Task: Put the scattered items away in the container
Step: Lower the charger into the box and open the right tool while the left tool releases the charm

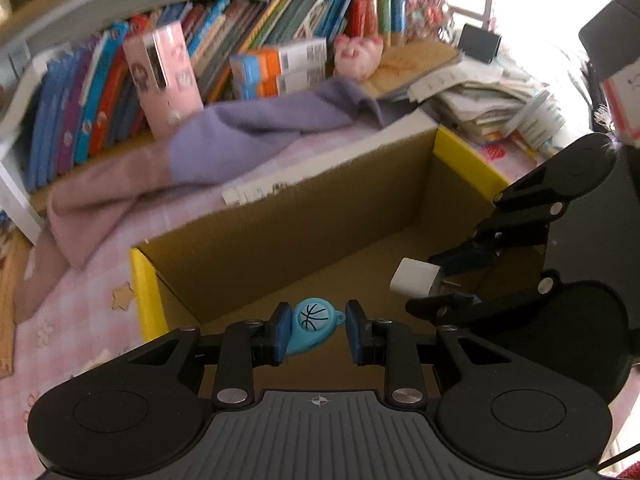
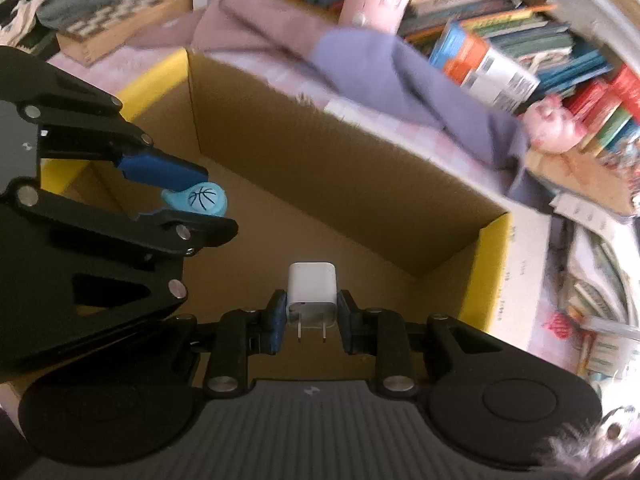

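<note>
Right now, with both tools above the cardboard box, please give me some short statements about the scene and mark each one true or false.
1. The left tool has a blue whistle with a basketball drawing between its fingers. True.
2. The right tool holds a red toy car. False: it holds a white plug adapter, prongs pointing back toward the camera.
3. The cardboard box already has several items on its floor. False: the visible floor is bare.
4. The box has yellow outer sides. True.
5. A purple cloth lies behind the box. True.
6. The pink pig toy is inside the box. False: it sits by the books.
</note>
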A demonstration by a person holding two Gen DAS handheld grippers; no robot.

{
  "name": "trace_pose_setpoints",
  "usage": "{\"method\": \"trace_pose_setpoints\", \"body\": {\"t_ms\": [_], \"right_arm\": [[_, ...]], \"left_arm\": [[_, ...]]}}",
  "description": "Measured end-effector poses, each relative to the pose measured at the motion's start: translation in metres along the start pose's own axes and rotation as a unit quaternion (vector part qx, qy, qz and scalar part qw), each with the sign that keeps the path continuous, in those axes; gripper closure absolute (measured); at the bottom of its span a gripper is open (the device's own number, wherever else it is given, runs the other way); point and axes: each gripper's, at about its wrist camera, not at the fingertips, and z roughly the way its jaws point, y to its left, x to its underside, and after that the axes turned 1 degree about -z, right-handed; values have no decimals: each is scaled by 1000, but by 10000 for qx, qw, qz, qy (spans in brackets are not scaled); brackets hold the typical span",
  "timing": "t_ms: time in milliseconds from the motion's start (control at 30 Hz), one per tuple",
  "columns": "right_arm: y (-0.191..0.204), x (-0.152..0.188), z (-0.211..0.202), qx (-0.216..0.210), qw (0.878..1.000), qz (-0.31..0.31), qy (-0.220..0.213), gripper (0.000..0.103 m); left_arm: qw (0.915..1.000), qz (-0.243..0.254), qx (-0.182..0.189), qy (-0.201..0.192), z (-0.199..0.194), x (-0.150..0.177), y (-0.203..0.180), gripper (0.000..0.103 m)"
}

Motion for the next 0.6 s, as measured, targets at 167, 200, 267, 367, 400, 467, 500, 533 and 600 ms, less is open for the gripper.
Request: {"method": "trace_pose_setpoints", "body": {"t_ms": [167,200,267,367,400,467,500,533,600], "right_arm": [[-7,-2,21,-22,9997,-46,257,78],[-9,-2,24,-30,9996,-28,295,78],[-10,-1,28,-21,9994,-46,351,78],[-8,1,31,-31,9991,-143,392,78],[-7,1,32,-47,9991,-169,393,78],[-7,2,33,-74,9988,-186,448,78],[-7,2,34,-99,9987,-174,468,78],[-7,2,34,-109,9987,-166,469,78],[-8,2,33,-86,9990,-126,430,75]], "left_arm": [[9996,-76,-7,283,17,2,3,75],[9996,-110,14,265,17,2,3,75],[9995,-110,8,284,19,3,1,75],[9994,-66,-14,331,21,3,-1,74],[9994,-75,-25,347,21,2,-2,74],[9990,-156,-39,415,23,1,0,74],[9988,-189,-40,441,24,1,1,74],[9987,-215,-30,468,25,1,2,73],[9984,-233,43,510,26,0,4,71]]}}
